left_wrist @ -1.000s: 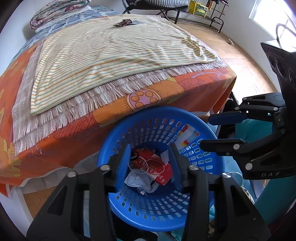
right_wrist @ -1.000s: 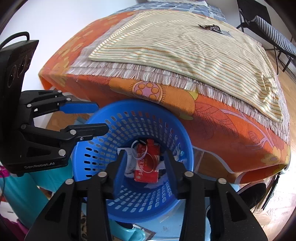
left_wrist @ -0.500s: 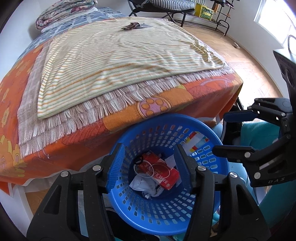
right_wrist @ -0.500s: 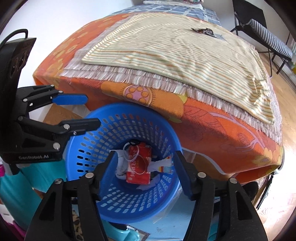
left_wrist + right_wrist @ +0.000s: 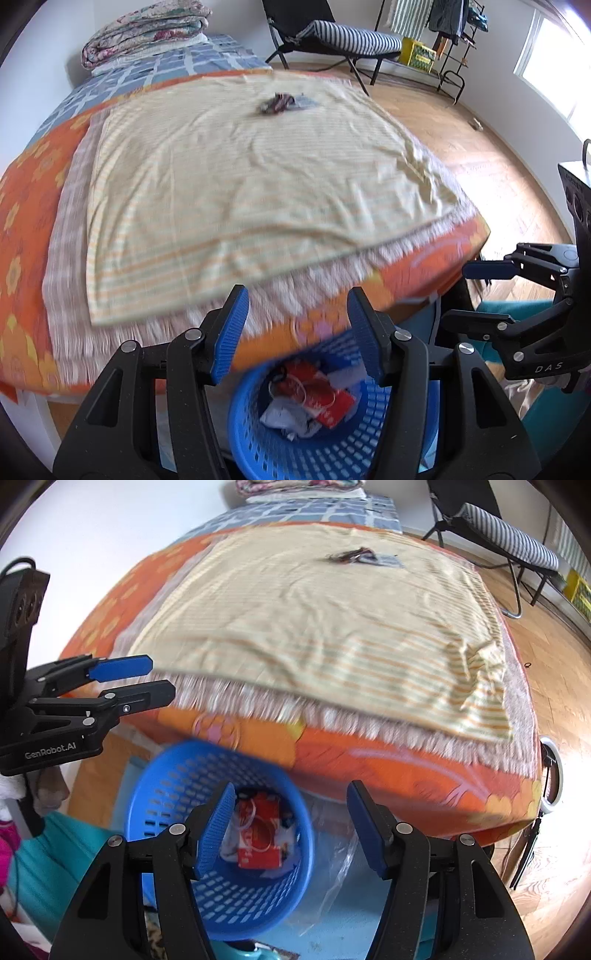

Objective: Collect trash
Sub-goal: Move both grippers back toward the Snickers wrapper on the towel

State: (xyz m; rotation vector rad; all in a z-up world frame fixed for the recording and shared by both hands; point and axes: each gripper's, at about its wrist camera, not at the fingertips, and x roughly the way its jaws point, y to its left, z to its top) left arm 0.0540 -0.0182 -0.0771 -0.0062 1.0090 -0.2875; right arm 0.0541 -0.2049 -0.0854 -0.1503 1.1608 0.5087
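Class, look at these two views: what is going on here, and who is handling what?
A person holds two grippers over a blue basket that stands on the floor at the foot of a bed. The basket already holds trash, including a red wrapper. The left gripper and the right gripper are both open and empty. One dark scrap lies on the striped blanket at the far side of the bed, not yet collected.

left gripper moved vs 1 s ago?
Yes. The left gripper has lifted away from the blue basket toward the bed; the basket now sits low in its view. Its jaws have just been opening, nothing between them.
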